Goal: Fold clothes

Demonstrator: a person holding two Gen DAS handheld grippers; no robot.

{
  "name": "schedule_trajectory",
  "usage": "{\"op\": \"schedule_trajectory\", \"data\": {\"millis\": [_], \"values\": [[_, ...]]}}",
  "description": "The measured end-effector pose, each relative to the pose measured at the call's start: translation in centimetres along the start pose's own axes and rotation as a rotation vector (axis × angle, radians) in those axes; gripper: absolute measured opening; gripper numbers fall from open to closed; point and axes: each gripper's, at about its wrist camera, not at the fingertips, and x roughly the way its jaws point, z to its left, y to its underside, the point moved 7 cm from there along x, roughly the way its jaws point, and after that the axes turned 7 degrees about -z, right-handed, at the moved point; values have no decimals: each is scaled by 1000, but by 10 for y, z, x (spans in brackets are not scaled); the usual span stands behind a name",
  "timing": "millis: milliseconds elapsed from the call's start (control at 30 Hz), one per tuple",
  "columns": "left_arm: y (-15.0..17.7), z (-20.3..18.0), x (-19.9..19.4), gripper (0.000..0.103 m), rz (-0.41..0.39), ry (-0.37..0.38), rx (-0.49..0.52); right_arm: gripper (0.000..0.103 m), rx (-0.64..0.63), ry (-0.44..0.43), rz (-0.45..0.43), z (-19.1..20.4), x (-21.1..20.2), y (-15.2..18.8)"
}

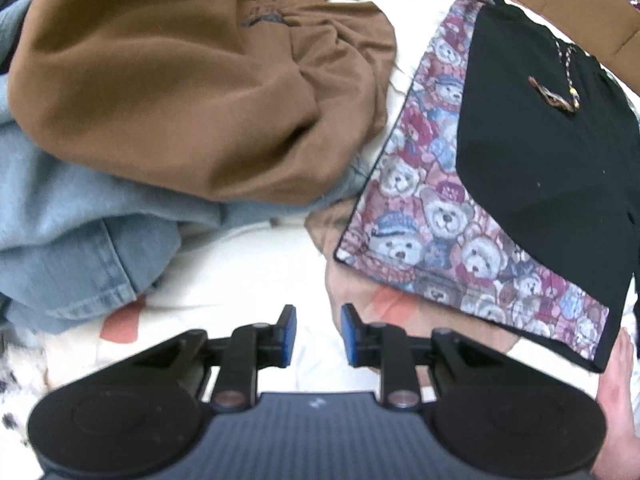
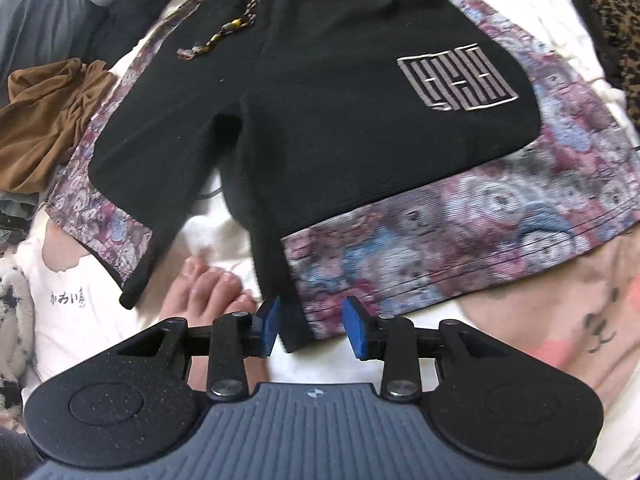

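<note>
Shorts (image 2: 304,120) flat on bed (image 2: 224,236), dead ahead of right tongs (image 2: 310,330).
Hem corner betw. parted pads, not pinched; waist far end. Left tongs (image 1: 318,336) parted, empty, shorts off to the right.

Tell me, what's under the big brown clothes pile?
The brown garment lies on light blue denim, which peeks out below it, over a white printed bedsheet. Anything else beneath is covered.

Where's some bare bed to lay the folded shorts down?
Bare sheet lies ahead of the left gripper, between the jeans and shorts. A narrower strip borders the shorts' far side near the leopard fabric. The brown top and jeans crowd the left.
</note>
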Motion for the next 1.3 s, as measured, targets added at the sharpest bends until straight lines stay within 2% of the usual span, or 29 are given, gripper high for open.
{"op": "schedule_trajectory", "data": {"millis": [300,333,367,433,733,867,1067,1300], "values": [[13,-5,11,36,8,31,-39,39,23,19,4,6,18,12],[12,-6,11,36,-2,33,-42,18,24,29,8,5,20,14],[11,-7,11,36,-11,36,-46,9,24,32,12,3,21,15],[8,-7,12,36,-29,41,-56,2,20,25,21,2,21,17],[-3,-4,20,36,-61,37,-84,2,1,-3,85,3,16,24],[-11,-2,23,37,-89,54,-112,5,26,-4,131,1,8,20],[-16,-2,32,37,-112,73,-140,7,54,-63,90,6,-15,0],[-10,-2,43,37,-109,78,-160,8,27,-120,62,27,-8,-23]]}}
